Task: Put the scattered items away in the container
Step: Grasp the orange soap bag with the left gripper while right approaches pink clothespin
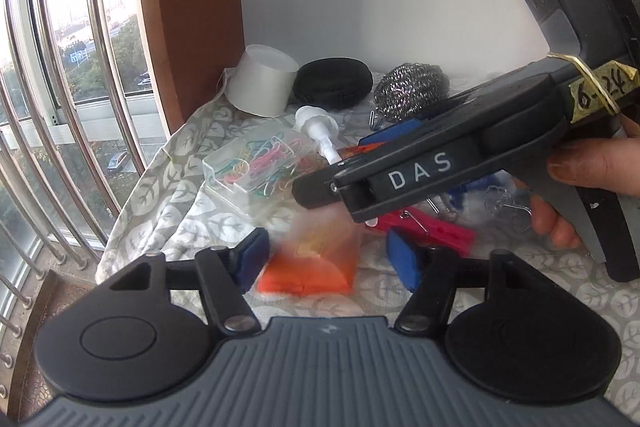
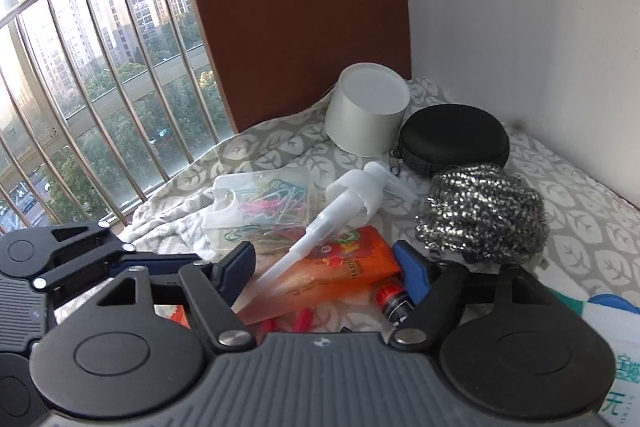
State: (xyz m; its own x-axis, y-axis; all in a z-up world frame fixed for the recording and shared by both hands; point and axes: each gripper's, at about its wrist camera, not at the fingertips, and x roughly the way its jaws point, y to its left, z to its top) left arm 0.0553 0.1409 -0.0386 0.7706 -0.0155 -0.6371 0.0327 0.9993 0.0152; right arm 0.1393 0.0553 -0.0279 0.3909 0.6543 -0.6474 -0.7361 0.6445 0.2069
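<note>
The right claw (image 1: pixel 316 193) hides part of the blurred orange packet (image 1: pixel 316 263).

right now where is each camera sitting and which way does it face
Left wrist: on the left hand-held gripper, looking forward and down at an orange packet on the leaf-print cloth; the right hand-held gripper's side and a hand cross in.
Right wrist: on the right hand-held gripper, looking down at the orange packet and white pump head; the left hand-held gripper shows at the left edge.
Shared: paper-clip box, white tub, black case, steel scourer.
</note>
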